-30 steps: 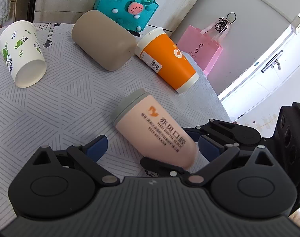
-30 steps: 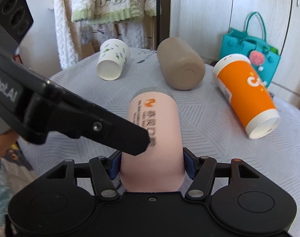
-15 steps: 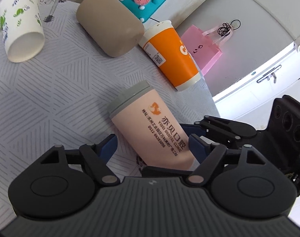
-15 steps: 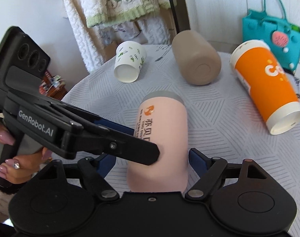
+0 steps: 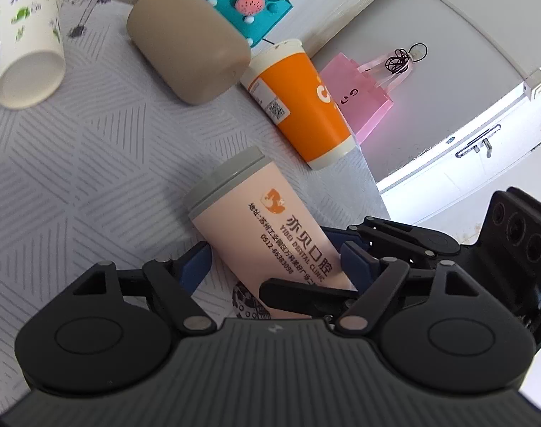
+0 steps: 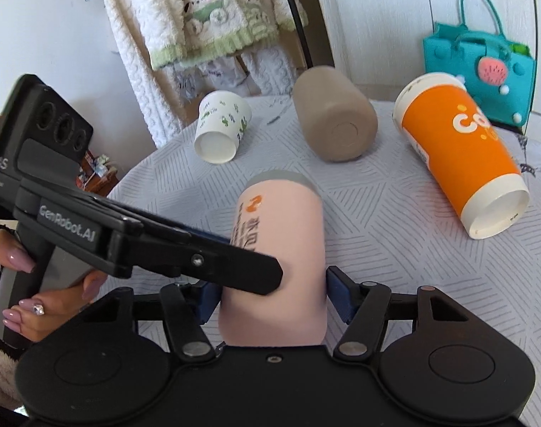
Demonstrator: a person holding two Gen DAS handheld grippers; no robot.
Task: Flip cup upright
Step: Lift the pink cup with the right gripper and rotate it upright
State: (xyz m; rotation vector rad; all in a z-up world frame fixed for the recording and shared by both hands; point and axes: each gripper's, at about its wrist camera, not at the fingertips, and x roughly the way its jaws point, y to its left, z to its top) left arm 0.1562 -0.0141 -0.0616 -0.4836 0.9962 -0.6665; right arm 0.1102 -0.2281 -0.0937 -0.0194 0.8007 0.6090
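Observation:
A pink cup (image 6: 281, 245) with a grey rim and orange logo is tilted, its rim end raised off the table; it also shows in the left wrist view (image 5: 266, 224). My right gripper (image 6: 272, 297) is shut on its base end, blue pads on both sides. My left gripper (image 5: 277, 263) is open around the same cup, its pads near the sides, and one left finger (image 6: 213, 263) crosses the cup in the right wrist view.
On the grey patterned tablecloth (image 5: 74, 163) lie an orange cup (image 5: 302, 106), a tan cup (image 5: 188, 42) and a white leaf-print cup (image 5: 24, 57), all on their sides. A teal bag (image 6: 484, 60) and a pink bag (image 5: 359, 92) stand behind the table.
The pink cup's rim end has risen off the table and tilted up. Both grippers have lifted with it, and the left gripper has closed in around the cup.

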